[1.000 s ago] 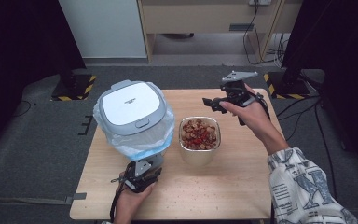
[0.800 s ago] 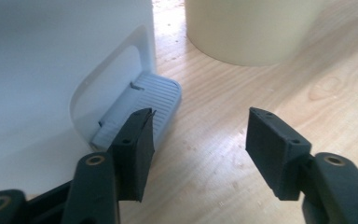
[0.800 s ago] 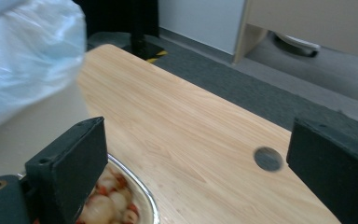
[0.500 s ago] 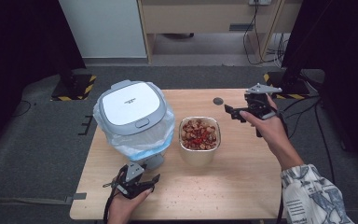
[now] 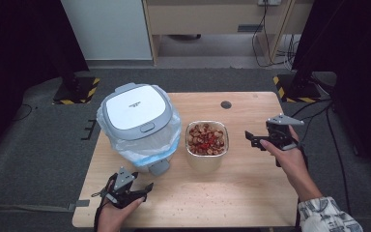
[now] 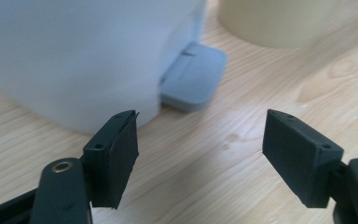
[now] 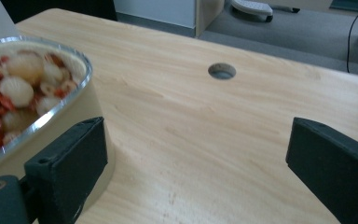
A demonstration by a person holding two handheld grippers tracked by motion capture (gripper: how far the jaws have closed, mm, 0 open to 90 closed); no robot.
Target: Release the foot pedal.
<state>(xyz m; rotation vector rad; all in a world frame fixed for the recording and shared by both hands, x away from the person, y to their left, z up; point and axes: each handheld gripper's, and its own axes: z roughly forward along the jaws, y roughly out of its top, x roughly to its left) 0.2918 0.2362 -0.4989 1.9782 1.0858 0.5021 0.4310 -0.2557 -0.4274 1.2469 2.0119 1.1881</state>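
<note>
Centrally on the wooden table (image 5: 241,193) stands the food container (image 5: 206,145), a pale, rounded-rectangular tub with a shiny metallic rim, filled with whitish and red pieces. Just to its left sits the white bin (image 5: 137,126), its grey-edged lid shut, a clear plastic liner bunched under the rim and a grey foot pedal (image 6: 193,77) jutting from its near base.

My right gripper (image 5: 260,140) hovers right of the container, near but apart from it, jaws spread wide and holding nothing; my hand is raised above the table with the jaws aimed left, toward the tub. In the right gripper view one jaw lies in front of the container's wall.

My left gripper (image 5: 140,186) rests low at the near left of the table, jaws likewise released and empty, pointing at the pedal just beyond them.
</note>
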